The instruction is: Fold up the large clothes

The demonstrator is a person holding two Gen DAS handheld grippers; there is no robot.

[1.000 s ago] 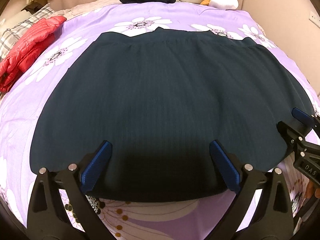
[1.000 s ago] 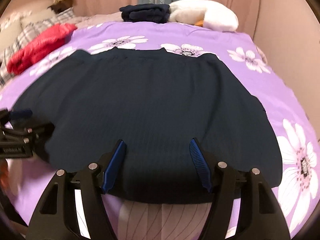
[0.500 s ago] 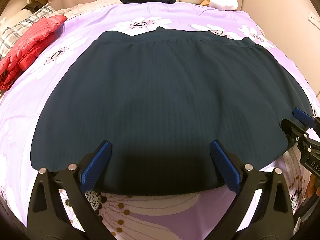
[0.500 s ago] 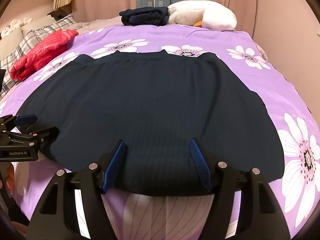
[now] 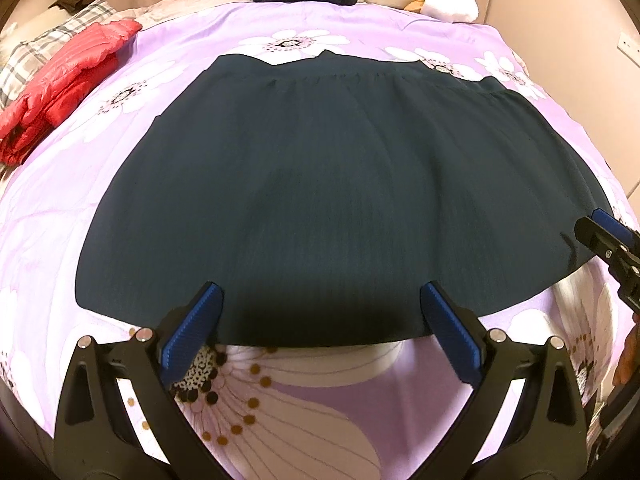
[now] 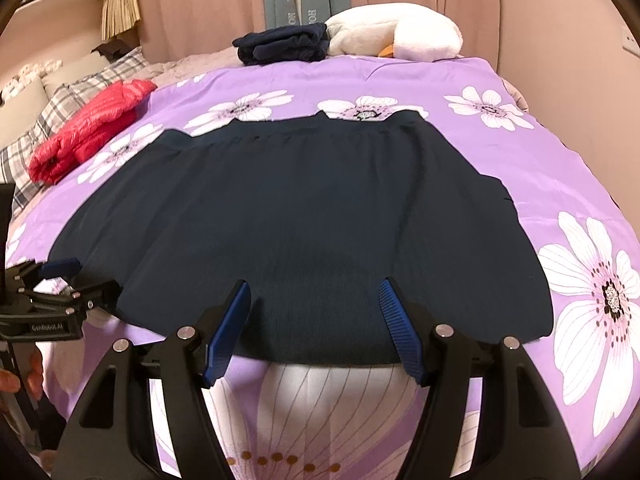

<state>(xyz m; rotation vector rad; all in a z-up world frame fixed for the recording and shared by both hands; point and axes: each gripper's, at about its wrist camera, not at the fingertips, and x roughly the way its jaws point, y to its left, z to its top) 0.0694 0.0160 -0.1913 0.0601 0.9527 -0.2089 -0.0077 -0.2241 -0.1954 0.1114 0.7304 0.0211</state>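
Dark ribbed skirt [image 5: 336, 200] lies spread flat on the purple floral bedspread [image 5: 304, 392], waistband toward the far side, hem toward us. We hold the left gripper [image 5: 320, 320] at the near hem, fingers wide apart, tips over the hem's edge and closed on nothing. Our right gripper [image 6: 314, 316] sits likewise at the hem, further right, jaws wide with nothing between them. Beyond the skirt we note a red puffer jacket [image 6: 86, 130] at the left by plaid pillows [image 6: 52, 114], a folded navy garment [image 6: 282, 42] at the far edge, and a white plush toy [image 6: 394, 32] touching it.
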